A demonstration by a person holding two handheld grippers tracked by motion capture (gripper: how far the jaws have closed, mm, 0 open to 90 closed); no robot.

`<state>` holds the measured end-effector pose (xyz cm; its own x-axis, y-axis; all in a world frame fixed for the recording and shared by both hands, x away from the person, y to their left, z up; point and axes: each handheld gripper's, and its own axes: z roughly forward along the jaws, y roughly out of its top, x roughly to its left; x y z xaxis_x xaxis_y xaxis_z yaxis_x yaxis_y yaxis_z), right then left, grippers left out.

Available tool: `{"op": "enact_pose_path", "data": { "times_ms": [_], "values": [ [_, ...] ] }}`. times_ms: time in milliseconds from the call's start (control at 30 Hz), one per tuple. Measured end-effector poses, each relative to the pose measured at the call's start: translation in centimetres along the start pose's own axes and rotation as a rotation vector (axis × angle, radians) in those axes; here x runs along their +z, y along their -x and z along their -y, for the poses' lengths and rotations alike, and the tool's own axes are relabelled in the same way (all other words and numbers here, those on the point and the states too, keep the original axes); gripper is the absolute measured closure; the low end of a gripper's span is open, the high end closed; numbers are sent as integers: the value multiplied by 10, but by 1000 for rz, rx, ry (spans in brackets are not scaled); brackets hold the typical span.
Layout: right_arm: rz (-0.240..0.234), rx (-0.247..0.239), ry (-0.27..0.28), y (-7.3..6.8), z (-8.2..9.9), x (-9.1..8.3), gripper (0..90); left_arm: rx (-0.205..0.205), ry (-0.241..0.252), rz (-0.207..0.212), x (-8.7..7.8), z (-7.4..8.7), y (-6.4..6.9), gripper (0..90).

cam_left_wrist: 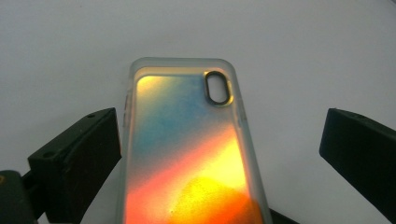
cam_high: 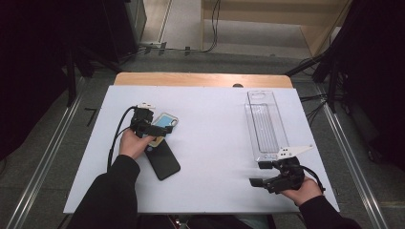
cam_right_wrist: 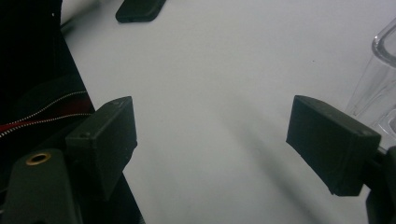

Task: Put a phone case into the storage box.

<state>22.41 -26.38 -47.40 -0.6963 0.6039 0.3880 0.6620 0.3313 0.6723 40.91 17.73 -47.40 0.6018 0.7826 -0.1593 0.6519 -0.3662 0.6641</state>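
A: How do the fingers stand?

B: The left gripper [cam_left_wrist: 219,154] has its fingers [cam_left_wrist: 77,161] spread wide, one on each side of the case [cam_left_wrist: 187,154]. They do not press on it; there is a gap on both sides. The right gripper [cam_right_wrist: 212,144] also has its fingers [cam_right_wrist: 109,140] wide apart, with only bare board between them.

A: Where is the case?

B: It lies flat on the white board [cam_high: 210,143], left of the board's middle. Its colours run from blue to orange and yellow, and it has a camera hole at the far end. A black phone [cam_high: 164,161] lies just beside the case, nearer to the person, and seems to touch it.

A: And the rest of the board?

B: A clear tray [cam_high: 265,125] stands on the board's right part. The right gripper is just in front of it, near the board's edge.

A: What is around the board?

B: It sits on a wooden table [cam_high: 200,79]. The grey floor [cam_high: 52,143] around it has metal rails [cam_high: 351,157], and cables [cam_high: 215,24] run behind.
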Motion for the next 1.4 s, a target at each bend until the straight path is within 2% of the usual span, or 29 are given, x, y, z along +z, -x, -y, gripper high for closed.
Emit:
{"op": "enact_pose_path", "data": {
  "times_ms": [267,333,400,467,733,967,1067,1133,1167,1400],
  "values": [
    [3,5,1,0,0,-1,143,4,-13,-14,7,7,-2,0],
    [3,4,-2,0,0,-1,143,3,-29,-50,10,7,-1,9],
    [2,2,-2,0,0,0,142,11,-34,-58,11,8,0,25],
    [2,3,-3,0,0,0,142,21,-33,-96,12,8,3,48],
    [4,2,-5,0,0,0,143,29,-36,-101,14,10,1,48],
    [6,2,-9,0,0,0,143,61,-73,-127,20,14,4,49],
    [6,0,-9,0,0,0,143,78,-74,-150,21,15,6,82],
    [6,2,-8,0,0,0,142,84,-68,-158,20,15,5,151],
    [6,3,-9,0,0,0,142,78,-54,-157,19,16,6,157],
    [4,2,-7,0,0,0,143,93,-59,-162,18,15,6,164]
  ]
}}
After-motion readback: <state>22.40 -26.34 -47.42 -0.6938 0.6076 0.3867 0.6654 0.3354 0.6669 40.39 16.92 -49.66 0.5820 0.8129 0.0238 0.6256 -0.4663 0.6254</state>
